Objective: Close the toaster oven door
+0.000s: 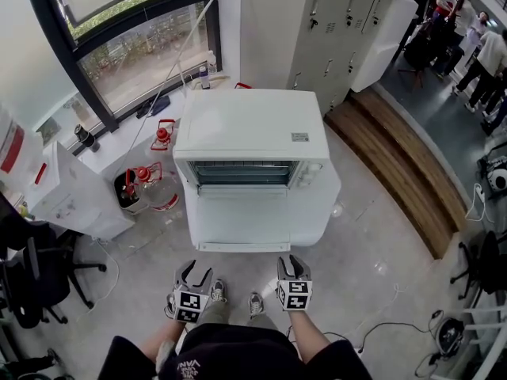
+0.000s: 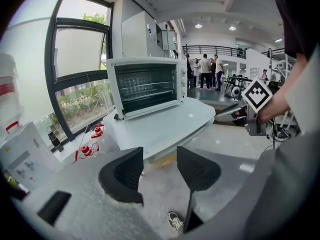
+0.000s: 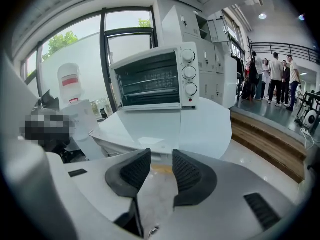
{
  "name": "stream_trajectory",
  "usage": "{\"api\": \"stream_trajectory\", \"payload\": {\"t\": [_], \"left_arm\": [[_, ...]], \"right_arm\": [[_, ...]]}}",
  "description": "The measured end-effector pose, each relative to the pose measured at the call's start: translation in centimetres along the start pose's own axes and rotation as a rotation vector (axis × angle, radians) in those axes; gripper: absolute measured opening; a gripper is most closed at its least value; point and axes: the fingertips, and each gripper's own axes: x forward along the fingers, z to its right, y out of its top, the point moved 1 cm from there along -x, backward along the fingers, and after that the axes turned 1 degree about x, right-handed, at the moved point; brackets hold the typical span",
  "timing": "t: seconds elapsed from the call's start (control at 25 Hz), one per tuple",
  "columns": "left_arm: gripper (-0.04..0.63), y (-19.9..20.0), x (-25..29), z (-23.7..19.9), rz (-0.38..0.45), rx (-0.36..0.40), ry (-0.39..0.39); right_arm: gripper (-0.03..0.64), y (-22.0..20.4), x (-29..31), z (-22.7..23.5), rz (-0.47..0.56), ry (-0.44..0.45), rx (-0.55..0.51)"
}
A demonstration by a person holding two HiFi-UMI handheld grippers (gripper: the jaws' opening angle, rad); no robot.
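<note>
Lg window (image 1: 135, 62), grey lockers (image 1: 333, 22), wood step (image 1: 396, 165).

A tall window (image 1: 135, 62) fills the left wall, with a small bottle (image 1: 204, 76) on its sill. Below it a clear jug (image 1: 158, 192) stands on the floor. Grey lockers (image 1: 341, 30) stand behind. A wooden step (image 1: 396, 165) runs along the right, and a black office chair (image 1: 40, 283) sits far left.

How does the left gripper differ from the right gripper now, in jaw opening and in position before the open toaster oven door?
The left gripper has its jaws wider apart than the right gripper. The left gripper lines up with the left corner of the toaster oven door; the right gripper sits inward of its right corner. Both are open, hold nothing, and are short of the door's front edge.
</note>
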Motion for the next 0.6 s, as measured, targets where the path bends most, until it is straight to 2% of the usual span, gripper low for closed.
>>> {"api": "stream_trajectory", "payload": {"t": [0.24, 0.6], "left_arm": [[0.212, -1.6, -0.3, -1.0, -0.044, -0.029, 0.022], [0.212, -3.9, 1.1, -1.4, -0.059, -0.065, 0.034]], "right_arm": [[0.138, -2.2, 2.8, 0.4, -0.075, -0.010, 0.053], [0.136, -2.3, 5.1, 0.4, -0.070, -0.008, 0.106]]}}
